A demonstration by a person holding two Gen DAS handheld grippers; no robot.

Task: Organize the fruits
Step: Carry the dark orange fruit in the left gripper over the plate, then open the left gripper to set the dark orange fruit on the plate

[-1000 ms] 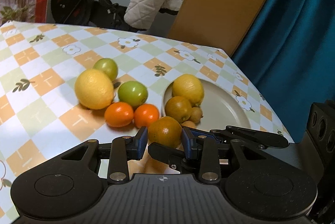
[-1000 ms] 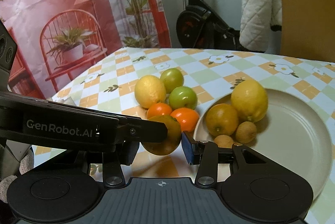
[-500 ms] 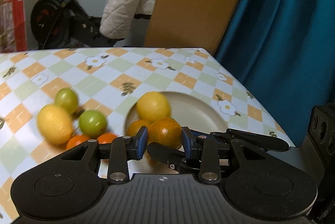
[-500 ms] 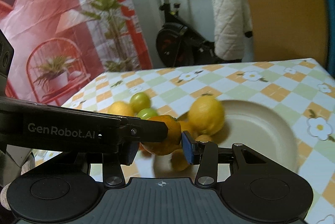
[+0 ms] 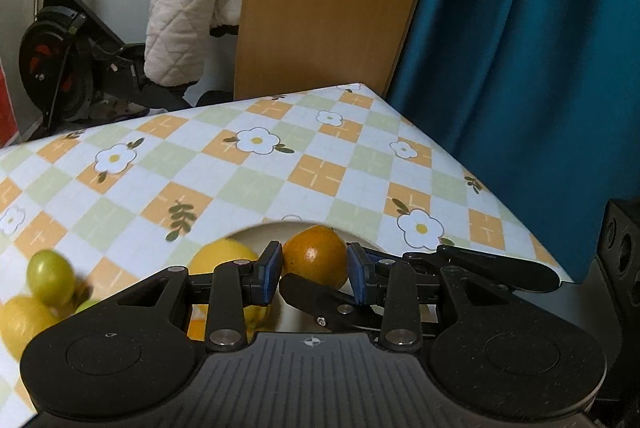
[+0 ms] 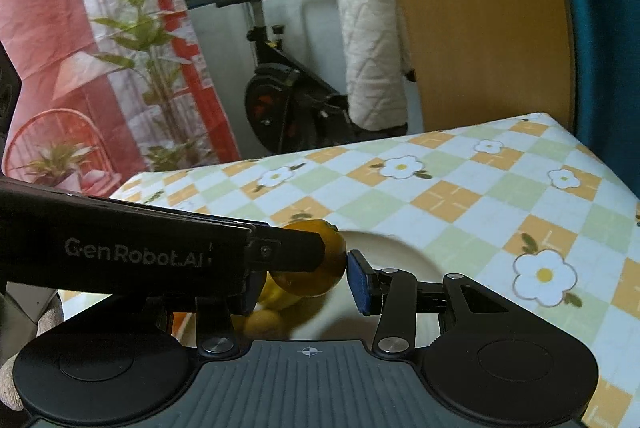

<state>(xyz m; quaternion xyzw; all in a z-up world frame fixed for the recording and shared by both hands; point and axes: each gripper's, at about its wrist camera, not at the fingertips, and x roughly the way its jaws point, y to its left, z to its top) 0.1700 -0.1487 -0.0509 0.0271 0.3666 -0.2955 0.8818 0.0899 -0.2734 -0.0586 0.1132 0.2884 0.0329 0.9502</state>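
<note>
Orange (image 5: 316,254) clamped betw. blue pads (image 5: 269,270) of left gripper (image 5: 314,270), held above plate (image 5: 276,228) rim, clear of tablecloth (image 5: 240,179). Judgement: carry-to-plate step, fruit raised so it clears lemon (image 5: 222,256) already on the plate. Right gripper (image 6: 300,278) spread wide, grasping nothing; its near pad sits just beside the orange, likely only hovering as support. Green fruit (image 5: 50,278) and a second lemon (image 5: 20,320) lie off-plate at left, blurred. Next: lower gently, release on bare plate area.
</note>
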